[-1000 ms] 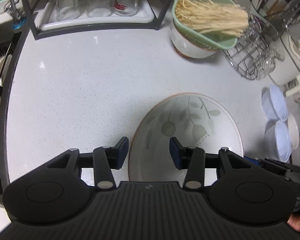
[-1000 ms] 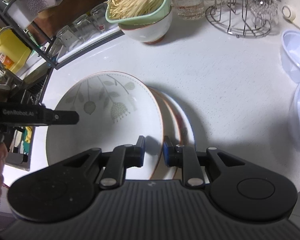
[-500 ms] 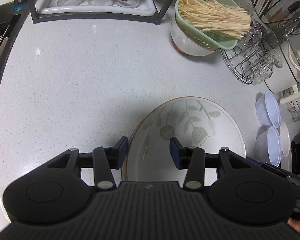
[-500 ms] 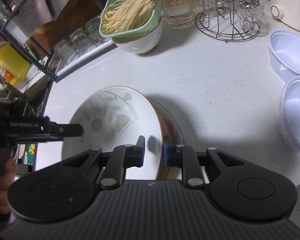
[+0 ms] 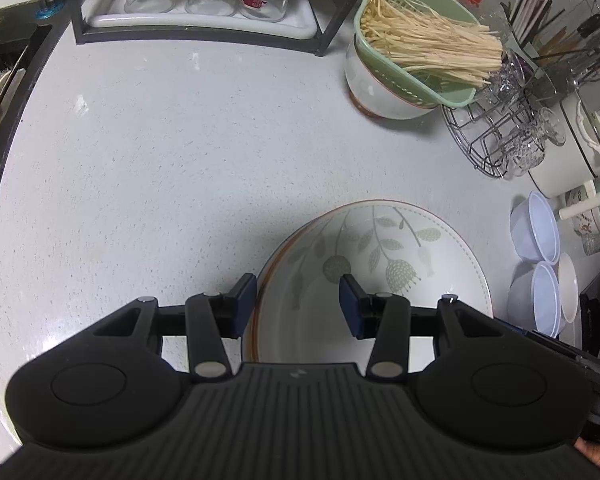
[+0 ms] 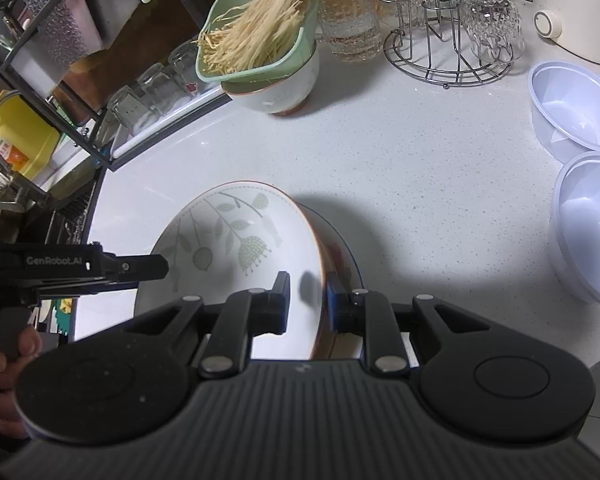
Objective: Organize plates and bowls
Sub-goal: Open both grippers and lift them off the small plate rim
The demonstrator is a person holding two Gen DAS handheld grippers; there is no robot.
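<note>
The leaf-patterned bowl looked like glazed ceramic, glossy and smooth. The desk was speckled, stone-like, with a faint sheen. Both claws had matt black plastic bodies, ribbed at the base. The glass rack was shiny wire metal; the pale bowls looked like thin translucent plastic.

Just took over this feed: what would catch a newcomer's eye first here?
The big leaf-patterned bowl at the counter's near edge, its rim pinched by the right claw while the left claw straddles its opposite rim, open. Behind it, a green strainer of pale noodles sits on a white bowl.
</note>
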